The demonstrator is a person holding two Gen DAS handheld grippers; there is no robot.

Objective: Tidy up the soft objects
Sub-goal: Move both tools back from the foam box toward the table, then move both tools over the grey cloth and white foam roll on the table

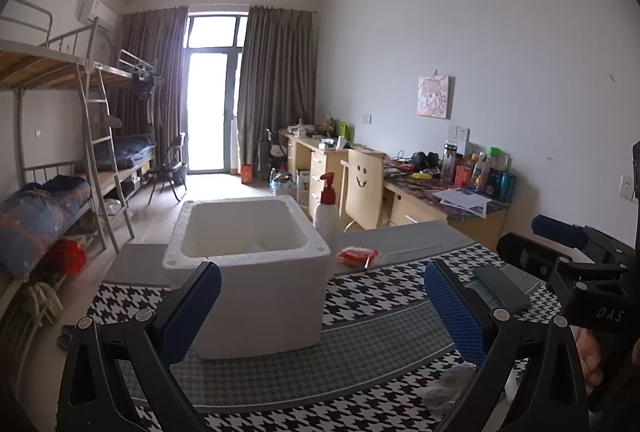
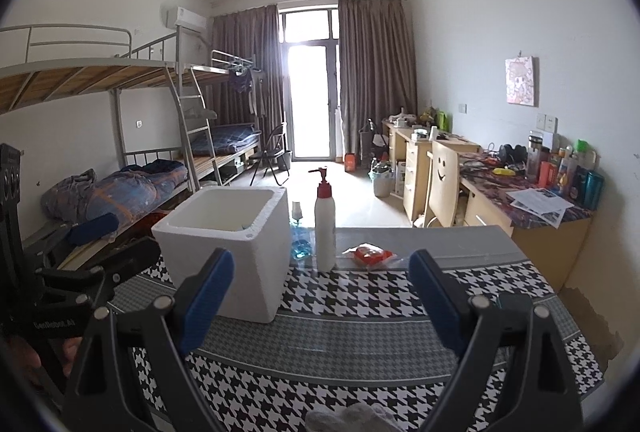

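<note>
A white foam box stands open-topped on the houndstooth tablecloth. A crumpled white soft cloth lies at the near edge, partly hidden by the gripper frames. A red packet in clear wrap rests behind the box, to its right. My left gripper is open just in front of the box, with nothing between its blue pads. My right gripper is also open and empty, hovering right of the box, above the cloth.
A white pump bottle with a red head stands right of the box, beside a blue glass item. A dark flat case lies on the table's right side. Bunk beds line the left wall; cluttered desks the right.
</note>
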